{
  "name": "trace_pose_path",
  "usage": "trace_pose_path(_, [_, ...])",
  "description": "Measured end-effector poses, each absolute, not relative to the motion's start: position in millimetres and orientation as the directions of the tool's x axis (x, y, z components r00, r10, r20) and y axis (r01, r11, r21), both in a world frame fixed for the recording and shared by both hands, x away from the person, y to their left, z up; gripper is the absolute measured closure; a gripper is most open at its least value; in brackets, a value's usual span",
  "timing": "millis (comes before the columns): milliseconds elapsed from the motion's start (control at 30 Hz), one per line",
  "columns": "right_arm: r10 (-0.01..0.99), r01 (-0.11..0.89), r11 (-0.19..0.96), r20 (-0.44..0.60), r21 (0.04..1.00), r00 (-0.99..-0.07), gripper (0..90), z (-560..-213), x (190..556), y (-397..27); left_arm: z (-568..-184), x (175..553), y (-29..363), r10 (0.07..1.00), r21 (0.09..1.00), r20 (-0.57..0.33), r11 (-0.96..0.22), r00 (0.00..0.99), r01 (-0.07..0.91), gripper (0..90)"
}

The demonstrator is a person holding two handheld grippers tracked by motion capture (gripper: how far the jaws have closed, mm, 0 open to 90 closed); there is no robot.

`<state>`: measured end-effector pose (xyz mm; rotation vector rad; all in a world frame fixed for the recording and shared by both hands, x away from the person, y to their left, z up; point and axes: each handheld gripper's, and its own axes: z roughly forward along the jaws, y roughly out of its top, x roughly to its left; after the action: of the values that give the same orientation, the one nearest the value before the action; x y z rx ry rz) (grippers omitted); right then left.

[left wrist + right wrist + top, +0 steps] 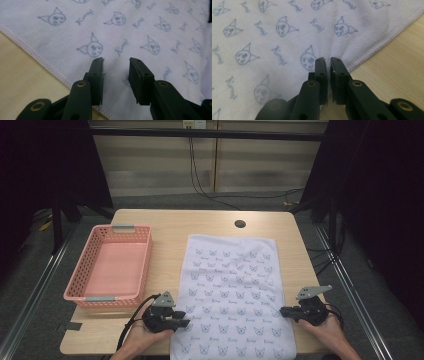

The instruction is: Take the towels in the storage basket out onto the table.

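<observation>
— looking at it now, the towel (232,295) lies flat on the table (165,225), near edge hanging over the front. nothing folded yet.

— the claws?

— right gripper (329,61) nearly shut, pinching the towel's right edge. left gripper (116,62) narrow but not gripping, jaws over the left edge.

— the pink basket (75,290)?

— empty, left of the towel. i can't see the overhanging edge.

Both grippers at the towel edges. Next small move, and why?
Probably close the left hand-held gripper on the towel: its jaws stand apart over the hem, while the right hand-held gripper looks pinched on a bunched fold at the opposite edge.
</observation>
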<state>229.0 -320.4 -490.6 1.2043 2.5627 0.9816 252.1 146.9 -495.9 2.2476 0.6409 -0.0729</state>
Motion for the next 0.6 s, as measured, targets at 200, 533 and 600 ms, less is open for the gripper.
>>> trace_pose_path(200, [0.7,0.613,0.49,0.14,0.62,-0.701,81.2,-490,220,-317,-495,229,158,0.388,0.657,-0.326,-0.562,0.862,0.502,64.4])
trace_pose_path(533, [0.739,0.555,0.311,0.17,0.772,-0.652,56.4,-469,220,-315,-478,262,153,0.495,0.707,-0.272,-0.478,0.825,0.52,57.1])
trace_pose_path(600, [0.751,0.55,0.288,0.171,0.784,-0.637,52.6,-467,224,-313,-477,275,152,0.518,0.722,-0.279,-0.442,0.809,0.532,57.1])
